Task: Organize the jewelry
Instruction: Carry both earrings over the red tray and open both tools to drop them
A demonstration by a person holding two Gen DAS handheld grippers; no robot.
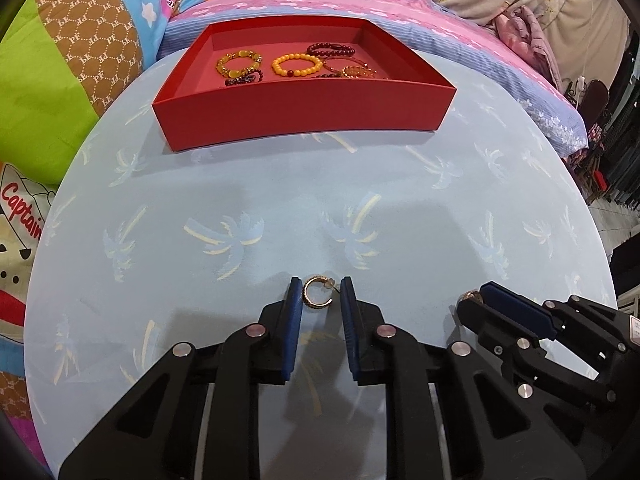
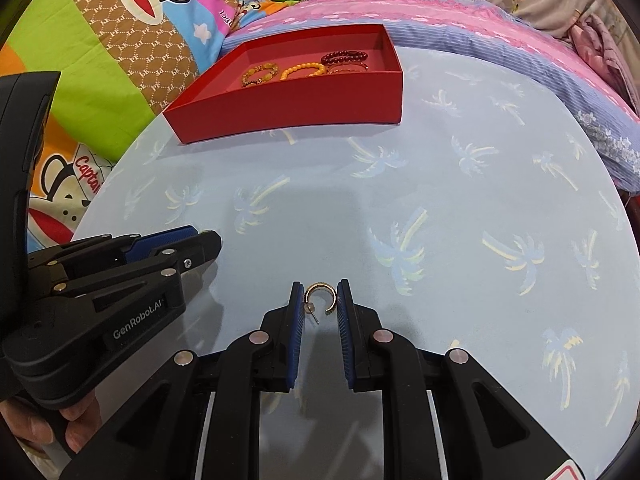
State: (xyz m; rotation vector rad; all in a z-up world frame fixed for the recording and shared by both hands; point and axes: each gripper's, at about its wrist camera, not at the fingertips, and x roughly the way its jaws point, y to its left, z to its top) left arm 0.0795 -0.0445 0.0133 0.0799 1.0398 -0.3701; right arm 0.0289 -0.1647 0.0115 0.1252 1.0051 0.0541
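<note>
A red tray at the far side of the round table holds several bead bracelets; it also shows in the right wrist view. A gold hoop earring lies on the table between the fingertips of my left gripper, which is open around it without touching. A second gold hoop earring lies between the fingertips of my right gripper, also open, with only small gaps. The right gripper also shows in the left wrist view, and the left gripper in the right wrist view.
The round table carries a light blue cloth with palm prints. Colourful cushions lie to the left and a pink and blue bedspread behind the tray. Dark furniture stands to the right.
</note>
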